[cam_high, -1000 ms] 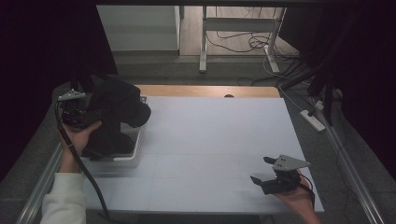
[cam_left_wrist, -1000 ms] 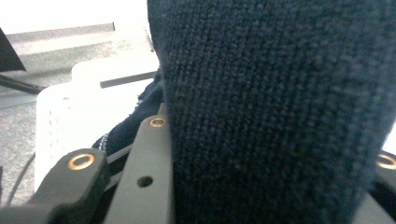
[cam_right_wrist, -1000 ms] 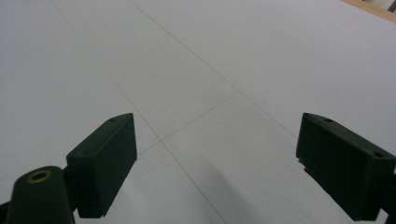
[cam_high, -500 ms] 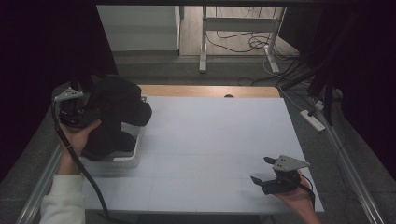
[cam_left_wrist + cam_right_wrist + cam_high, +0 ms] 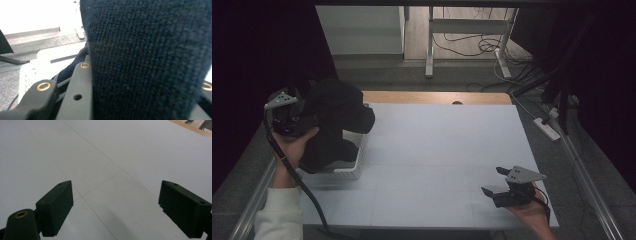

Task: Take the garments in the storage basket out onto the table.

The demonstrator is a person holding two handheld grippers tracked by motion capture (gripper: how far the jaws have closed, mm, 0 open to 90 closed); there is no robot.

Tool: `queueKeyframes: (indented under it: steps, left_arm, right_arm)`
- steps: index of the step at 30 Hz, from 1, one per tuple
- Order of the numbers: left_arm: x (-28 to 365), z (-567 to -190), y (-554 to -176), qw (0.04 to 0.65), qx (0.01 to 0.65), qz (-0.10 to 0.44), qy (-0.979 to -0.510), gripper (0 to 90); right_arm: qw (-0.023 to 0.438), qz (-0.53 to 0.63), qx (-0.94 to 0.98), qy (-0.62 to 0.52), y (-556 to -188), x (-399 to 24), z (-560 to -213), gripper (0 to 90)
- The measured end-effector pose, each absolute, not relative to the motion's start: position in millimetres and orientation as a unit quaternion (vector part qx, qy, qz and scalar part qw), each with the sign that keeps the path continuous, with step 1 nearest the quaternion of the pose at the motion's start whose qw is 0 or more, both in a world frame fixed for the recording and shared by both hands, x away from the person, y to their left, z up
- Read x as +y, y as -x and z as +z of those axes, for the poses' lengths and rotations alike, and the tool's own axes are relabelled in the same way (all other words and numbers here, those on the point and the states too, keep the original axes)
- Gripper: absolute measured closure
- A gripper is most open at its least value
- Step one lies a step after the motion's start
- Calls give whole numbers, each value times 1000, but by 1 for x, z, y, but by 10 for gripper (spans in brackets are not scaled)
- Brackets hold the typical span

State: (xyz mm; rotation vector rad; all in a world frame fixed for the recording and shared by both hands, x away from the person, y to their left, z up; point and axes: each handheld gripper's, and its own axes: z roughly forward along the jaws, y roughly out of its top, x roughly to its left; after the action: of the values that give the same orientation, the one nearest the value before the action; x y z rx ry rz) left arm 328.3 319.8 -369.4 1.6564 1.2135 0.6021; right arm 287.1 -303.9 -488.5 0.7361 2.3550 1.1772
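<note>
Holding: left gripper (image 5: 304, 120), at the left edge of the high view, is clenched on a dark knit garment (image 5: 337, 120); in the left gripper view the knit (image 5: 150, 60) is packed between the jaws.
Garment place: bunched over a white basket (image 5: 354, 167) at the left of the white table (image 5: 442, 150), partly lifted, its lower folds inside the basket.
Right gripper: right gripper (image 5: 494, 187) sits low at the lower right of the high view, jaws spread wide apart with bare table (image 5: 112, 170) between them.
Writing: no brand, label or lettering can be read anywhere.
Hidden: the garment covers most of the basket, so the inside cannot be made out; the left jaw tips are buried in fabric.
Cut off: both forearms leave the bottom edge; a white sleeve (image 5: 277, 215) shows at lower left.
Hard to see: dark surroundings at the upper corners.
</note>
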Motion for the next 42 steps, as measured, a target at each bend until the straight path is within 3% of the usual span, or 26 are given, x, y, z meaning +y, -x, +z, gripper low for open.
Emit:
queueKeyframes:
  steps: [42]
  left_arm:
    - [295, -342, -307, 550, 437, 229, -674, 725]
  right_arm:
    - [176, 436, 835, -285, -286, -300, -491, 123]
